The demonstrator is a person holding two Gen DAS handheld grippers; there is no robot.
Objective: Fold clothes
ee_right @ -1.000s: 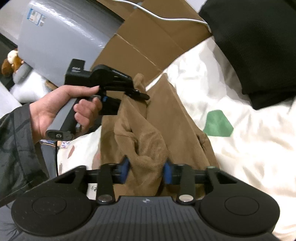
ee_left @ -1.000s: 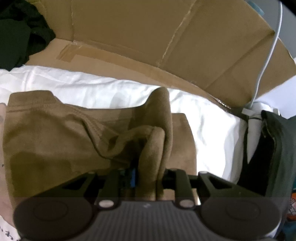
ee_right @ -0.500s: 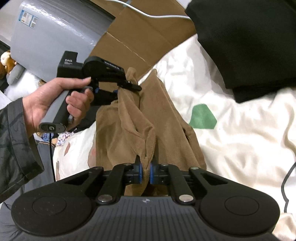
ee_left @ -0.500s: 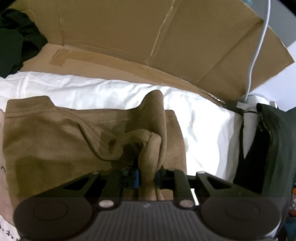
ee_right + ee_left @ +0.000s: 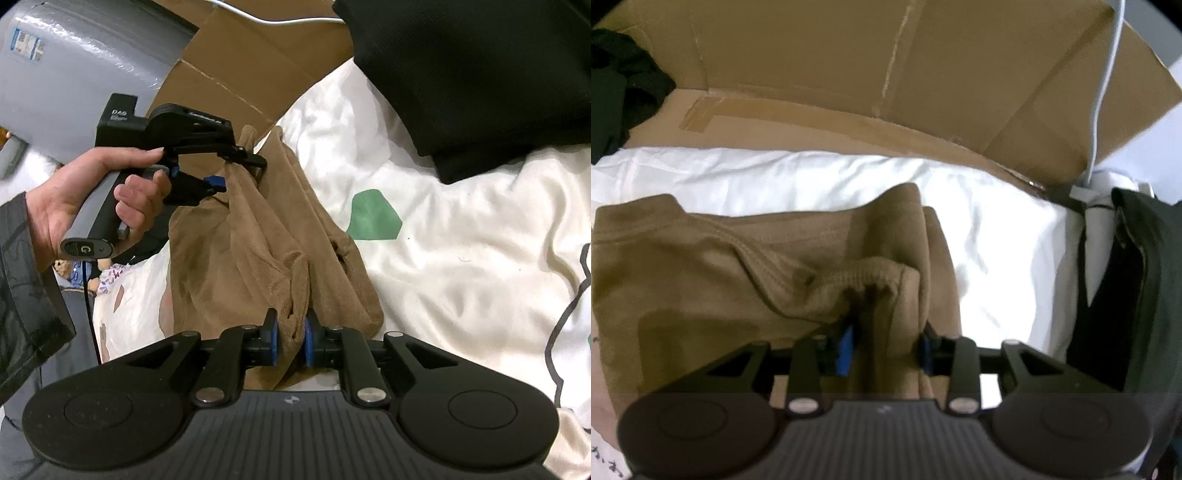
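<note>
The soft brown fleece garment, napped and thick with a stitched, ribbed hem, lies bunched in long folds on the smooth, creased white bedsheet, which carries a flat green patch. My right tongs are clamped on a gathered fold at the near end of the garment, their blue pads pressing the fleece from both sides. My left tongs, gripped in my left hand, are opening: a raised ridge of the same garment stands between the blue pads, touching the right one, with a gap at the left one. Stiff brown cardboard rises behind the bed, and matte black cloth lies at the sheet's far edge.
</note>
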